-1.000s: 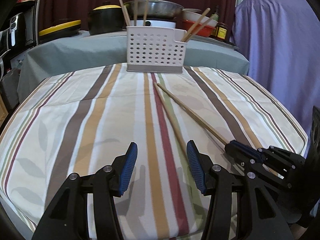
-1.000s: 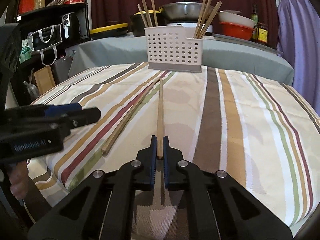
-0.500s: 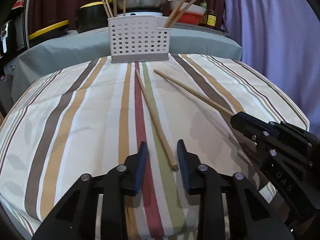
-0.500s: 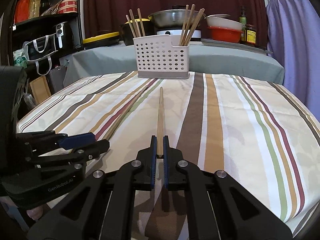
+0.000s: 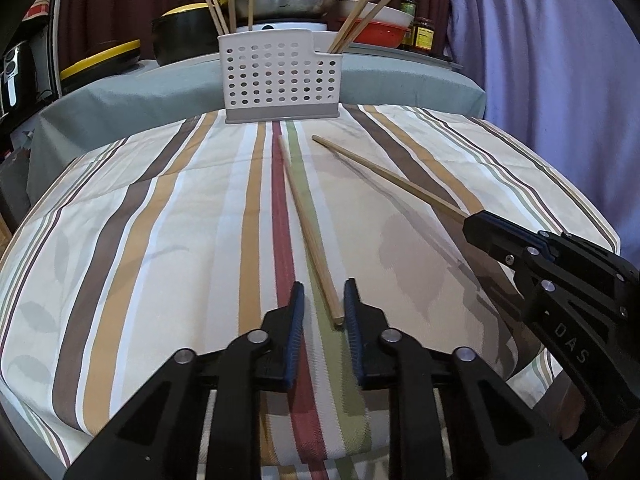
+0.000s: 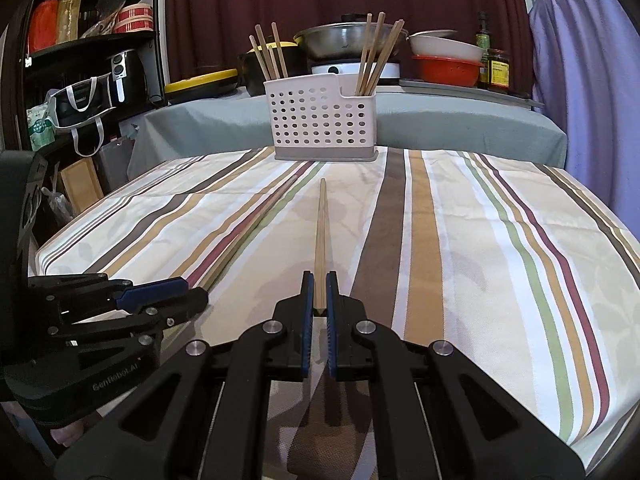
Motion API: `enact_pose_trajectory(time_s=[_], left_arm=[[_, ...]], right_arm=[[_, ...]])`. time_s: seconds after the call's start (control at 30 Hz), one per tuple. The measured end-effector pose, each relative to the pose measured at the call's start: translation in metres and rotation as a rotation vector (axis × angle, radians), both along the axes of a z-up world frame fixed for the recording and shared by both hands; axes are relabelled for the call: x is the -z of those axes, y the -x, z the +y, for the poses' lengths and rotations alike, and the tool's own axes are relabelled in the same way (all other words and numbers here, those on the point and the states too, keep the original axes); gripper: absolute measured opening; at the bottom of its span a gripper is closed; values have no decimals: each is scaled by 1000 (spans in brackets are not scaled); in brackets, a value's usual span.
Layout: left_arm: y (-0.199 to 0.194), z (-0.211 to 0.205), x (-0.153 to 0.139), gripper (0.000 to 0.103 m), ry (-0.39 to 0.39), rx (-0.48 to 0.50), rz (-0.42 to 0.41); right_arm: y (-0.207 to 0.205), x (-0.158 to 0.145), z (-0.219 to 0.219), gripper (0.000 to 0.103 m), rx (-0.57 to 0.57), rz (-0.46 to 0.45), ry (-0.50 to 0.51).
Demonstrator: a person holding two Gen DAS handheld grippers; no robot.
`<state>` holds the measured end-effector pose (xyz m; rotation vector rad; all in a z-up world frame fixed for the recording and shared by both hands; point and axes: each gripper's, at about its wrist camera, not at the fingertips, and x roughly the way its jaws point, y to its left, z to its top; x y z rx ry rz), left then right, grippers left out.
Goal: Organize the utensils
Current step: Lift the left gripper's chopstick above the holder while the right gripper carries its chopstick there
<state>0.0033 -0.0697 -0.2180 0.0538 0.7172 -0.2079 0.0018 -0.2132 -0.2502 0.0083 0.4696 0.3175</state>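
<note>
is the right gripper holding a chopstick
Yes, the right gripper is clamped on the near end of a chopstick that points toward the white holder.

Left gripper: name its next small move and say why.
Probably finish closing. The left gripper straddles the near end of the loose chopstick on the striped tablecloth; its jaws are closing but a gap remains. The right gripper already clamps the other chopstick.
</note>
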Motion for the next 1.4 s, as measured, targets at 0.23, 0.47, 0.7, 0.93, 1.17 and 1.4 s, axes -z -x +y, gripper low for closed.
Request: enact_pose_trajectory(time_s=[0.23,0.47,0.7,0.93,1.17,1.4], left_arm=[[1,7,0,8,31,-7,11],[4,9,-3,7,36,-12,-4],[8,13,-15,7,21,-19,-65],[13,15,-33,6,-2,-21,-148],[14,19,-50,6,0,-24,-202],[14,27,-73,6,25,-36,-259]], right_arm=[[0,0,-1,7,-1,-2,1],[2,-4,0,6,2,-10,5],[6,-11,-1,6,11,-36,8],[14,-26,-3,6,24,-91,6],[21,-42,-3,6,26,-143,11],[25,-63,-6,6,34,-201,6]])
